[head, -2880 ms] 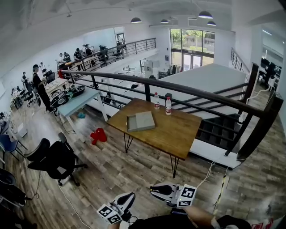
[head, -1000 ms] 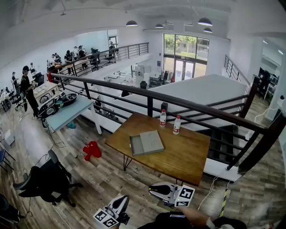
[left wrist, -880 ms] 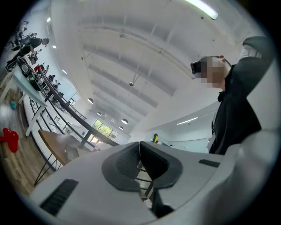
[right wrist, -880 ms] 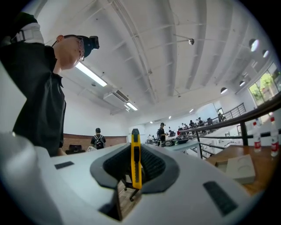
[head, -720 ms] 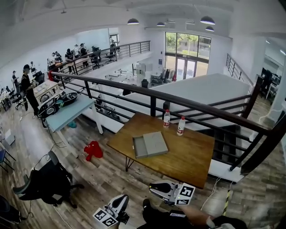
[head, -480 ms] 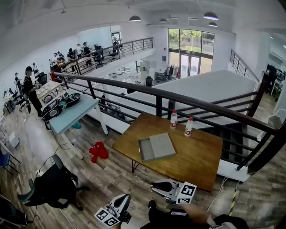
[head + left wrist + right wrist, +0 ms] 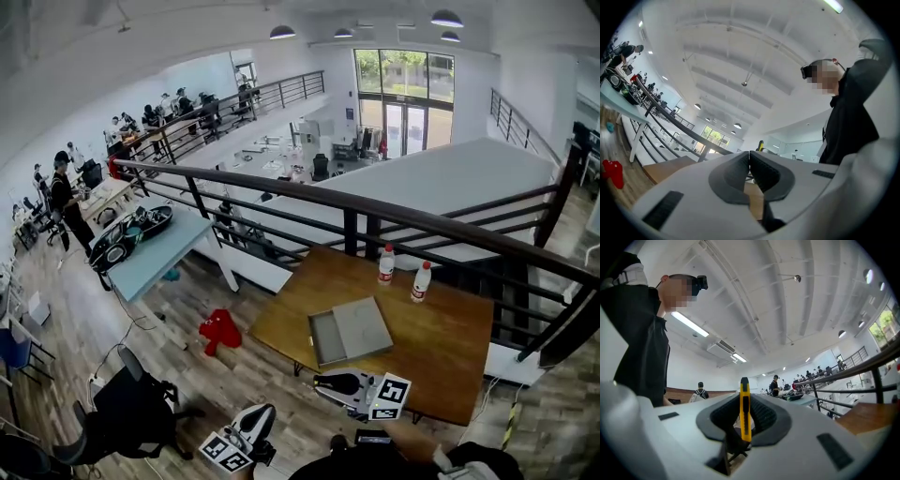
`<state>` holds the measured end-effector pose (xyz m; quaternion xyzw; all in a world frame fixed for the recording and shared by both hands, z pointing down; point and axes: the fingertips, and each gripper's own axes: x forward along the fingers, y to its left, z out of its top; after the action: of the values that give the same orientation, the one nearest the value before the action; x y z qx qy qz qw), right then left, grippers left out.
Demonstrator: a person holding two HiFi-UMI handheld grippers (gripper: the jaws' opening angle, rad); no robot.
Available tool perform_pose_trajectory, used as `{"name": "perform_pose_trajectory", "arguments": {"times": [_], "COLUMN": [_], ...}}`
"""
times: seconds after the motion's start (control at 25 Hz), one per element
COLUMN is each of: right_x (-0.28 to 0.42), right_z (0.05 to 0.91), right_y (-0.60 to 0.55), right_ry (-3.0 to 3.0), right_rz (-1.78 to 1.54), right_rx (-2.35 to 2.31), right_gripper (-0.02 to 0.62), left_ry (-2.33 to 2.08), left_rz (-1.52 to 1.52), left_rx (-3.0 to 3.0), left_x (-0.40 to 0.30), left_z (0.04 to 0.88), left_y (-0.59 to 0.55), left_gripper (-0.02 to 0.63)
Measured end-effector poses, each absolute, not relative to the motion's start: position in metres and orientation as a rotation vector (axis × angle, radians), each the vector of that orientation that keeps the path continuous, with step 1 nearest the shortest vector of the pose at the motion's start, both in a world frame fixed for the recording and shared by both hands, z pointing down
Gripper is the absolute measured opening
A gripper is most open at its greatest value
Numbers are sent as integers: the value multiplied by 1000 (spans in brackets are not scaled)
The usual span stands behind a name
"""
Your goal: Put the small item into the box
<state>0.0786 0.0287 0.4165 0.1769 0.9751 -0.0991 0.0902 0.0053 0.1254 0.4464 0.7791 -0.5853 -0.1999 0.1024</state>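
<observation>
Yellow knife (image 7: 745,414) — inside right claw (image 7: 744,399) (upright)

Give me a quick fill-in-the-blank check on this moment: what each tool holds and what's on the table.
The right tool is shut on a ____ utility knife.
The left tool is shut and holds ____.
The open grey box lies on the wooden table, where ____ bottles stand.
Missing words: yellow; nothing; two.
</observation>
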Motion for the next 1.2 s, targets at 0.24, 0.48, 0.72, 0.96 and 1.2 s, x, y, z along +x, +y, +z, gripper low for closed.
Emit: {"name": "perform_pose_trajectory", "arguments": {"times": [0.24, 0.48, 0.72, 0.96, 1.2], "right_x": [48, 4, -27, -64, -131], "right_z": [408, 426, 444, 443, 439], "right_y": [-16, -50, -80, -112, -132], "right_ry": [2891, 2894, 2946, 2988, 2989], "right_rz": [-284, -328, -341, -342, -323], "right_rx": [509, 473, 400, 156, 0], "right_gripper": [72, 72, 72, 72, 72], "left_ry": [-1717, -1678, -1589, -1389, -1228], "left_rz": [-580, -564, -561, -570, -521], "left_rx": [2338, 2373, 2418, 2486, 2577], "left_x": [-27, -69, -108, -162, -226], "left_z": [431, 435, 447, 452, 444], "left_y": [81, 51, 16, -30, -66], "left_gripper": [17, 17, 17, 17, 17]}}
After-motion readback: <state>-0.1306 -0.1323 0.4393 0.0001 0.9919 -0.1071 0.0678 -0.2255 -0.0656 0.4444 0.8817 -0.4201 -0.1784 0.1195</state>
